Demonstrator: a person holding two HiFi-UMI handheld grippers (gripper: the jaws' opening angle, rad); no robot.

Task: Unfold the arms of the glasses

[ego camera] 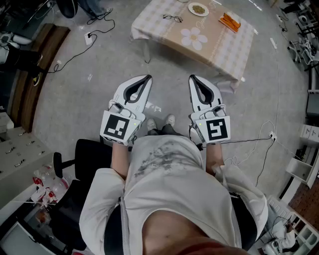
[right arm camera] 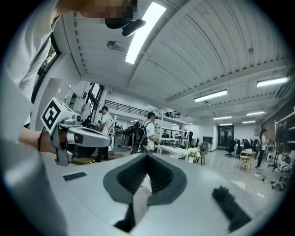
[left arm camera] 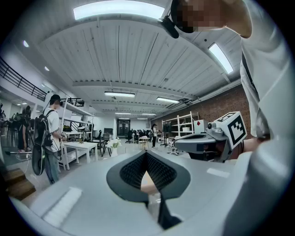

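Note:
Black-framed glasses (ego camera: 172,18) lie on the low table (ego camera: 214,47) far ahead of me, near its back left side; whether their arms are folded is too small to tell. I hold both grippers level in front of my body, well short of the table. The left gripper (ego camera: 148,76) is shut with nothing between its jaws, and its tips meet in the left gripper view (left arm camera: 146,153). Beside it the right gripper (ego camera: 191,77) is shut and empty as well, its tips closed in the right gripper view (right arm camera: 147,156). Each gripper shows in the other's view.
On the checked cloth with a flower print also sit a plate of food (ego camera: 198,9) and an orange item (ego camera: 230,21). Cables (ego camera: 94,31) run over the grey floor. A black chair (ego camera: 82,154) stands at my left. People (right arm camera: 148,131) stand by distant desks.

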